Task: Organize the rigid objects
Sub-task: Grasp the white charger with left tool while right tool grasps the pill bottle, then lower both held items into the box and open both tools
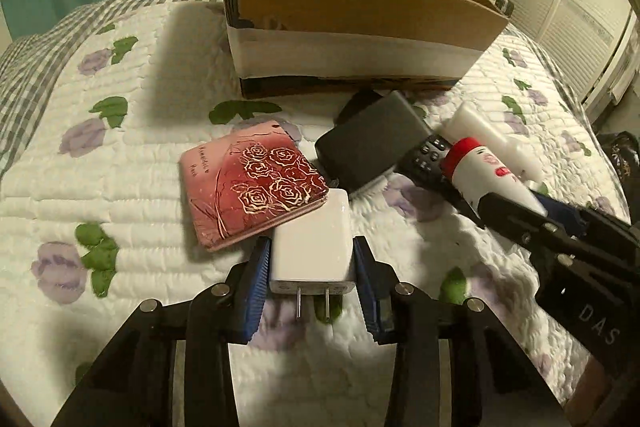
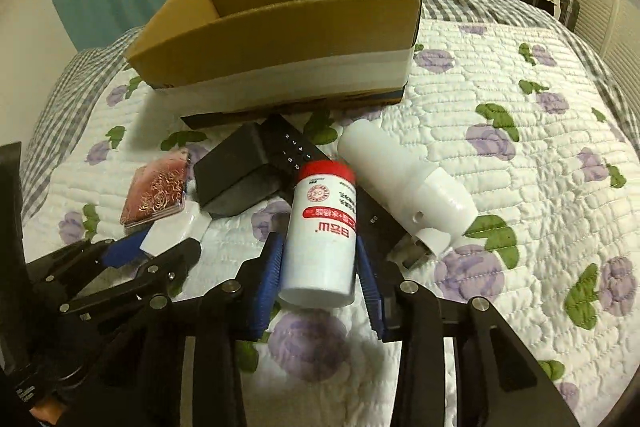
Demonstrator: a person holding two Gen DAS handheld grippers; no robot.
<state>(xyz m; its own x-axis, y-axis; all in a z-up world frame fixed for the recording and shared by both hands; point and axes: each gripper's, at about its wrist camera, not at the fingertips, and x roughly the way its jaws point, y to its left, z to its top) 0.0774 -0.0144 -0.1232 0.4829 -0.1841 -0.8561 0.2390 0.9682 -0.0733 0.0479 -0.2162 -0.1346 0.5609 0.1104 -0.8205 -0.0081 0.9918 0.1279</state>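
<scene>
Charger (image 1: 311,243), white, sits pinched in the left tool (image 1: 310,267), near the cardboard box (image 1: 352,7). Right tool (image 2: 320,267) clamps a red-capped bottle (image 2: 322,231) near that box.

The bed (image 1: 120,163) is covered by a white quilt printed with purple roses and green leaves, edged in grey-and-white check. The cardboard box (image 1: 352,7) is brown, banded in white and dark at its base. A pink-to-red case (image 1: 252,183) is embossed with gold roses. The charger (image 1: 312,247) is white, the block (image 1: 368,143) dark grey, the remote (image 1: 426,157) black. The bottle (image 2: 322,235) is white with a red cap and red print; the larger container (image 2: 404,179) is plain white. Blue ribbed pads are seen on the black fingers (image 1: 256,287).
</scene>
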